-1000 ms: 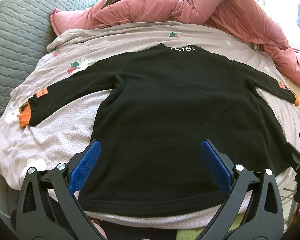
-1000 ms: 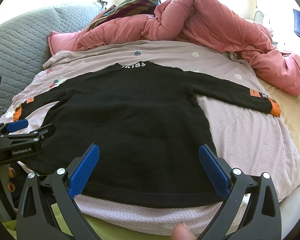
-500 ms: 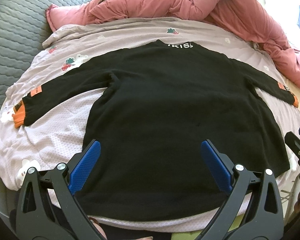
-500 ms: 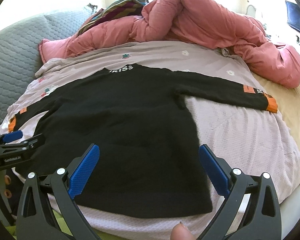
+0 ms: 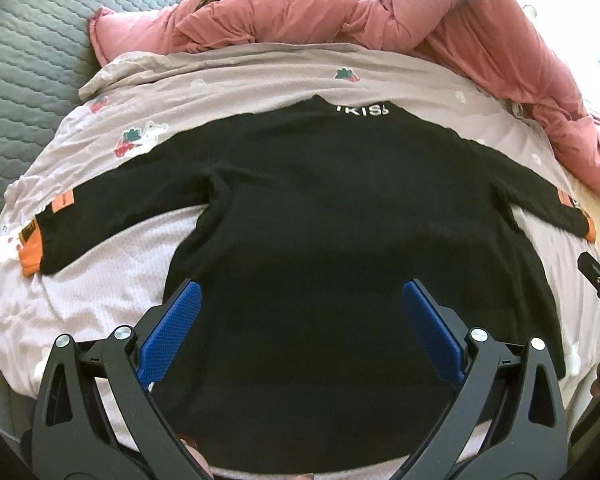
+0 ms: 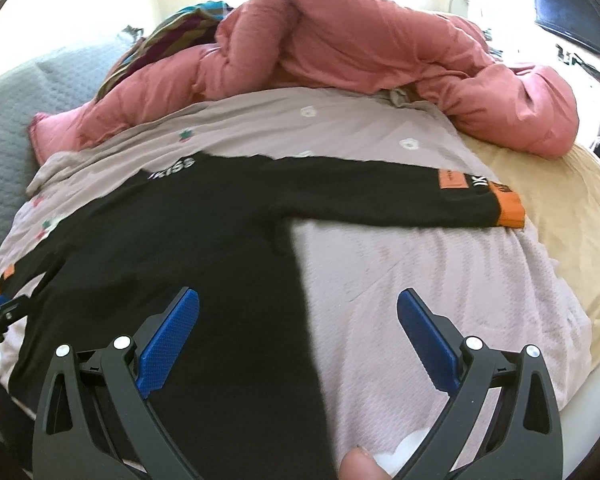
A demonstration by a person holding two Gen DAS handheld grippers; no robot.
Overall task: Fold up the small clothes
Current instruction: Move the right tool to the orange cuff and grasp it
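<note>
— Looking at the bed, where is the thing we're folding?

— The black sweater (image 5: 320, 240) lies flat on the pale sheet (image 5: 100, 304), spread out with its neck away from us. Its left sleeve (image 5: 112, 208) reaches out to the left, ending in an orange cuff (image 5: 30, 256); the right sleeve (image 6: 380, 200) stretches toward the cream edge of the bed. A pink duvet (image 6: 360, 48) is heaped beyond it, well apart from the sweater.

— And the tongs?

— Both are spread wide and carry nothing. The left gripper (image 5: 300, 320) hovers over the lower body of the sweater. The right gripper (image 6: 298, 328) sits above the sweater's right side edge, one finger over black cloth, the other over bare sheet.

— So what's the step?

— Nothing is folded yet, I'd judge, so it's the first grasp. Probably a sleeve or a side gets brought in across the body.

— How to do it well?

— Pinch only the sweater, not the sheet under it; the sheet is loose and wrinkled and could come up too. Take the cloth at an edge, such as the cuff or the hem corner, where the fingers can slide under. Lift low, carry the sleeve across so it lies straight on the body, and keep the other gripper pressing the middle so the whole thing doesn't drag.
</note>
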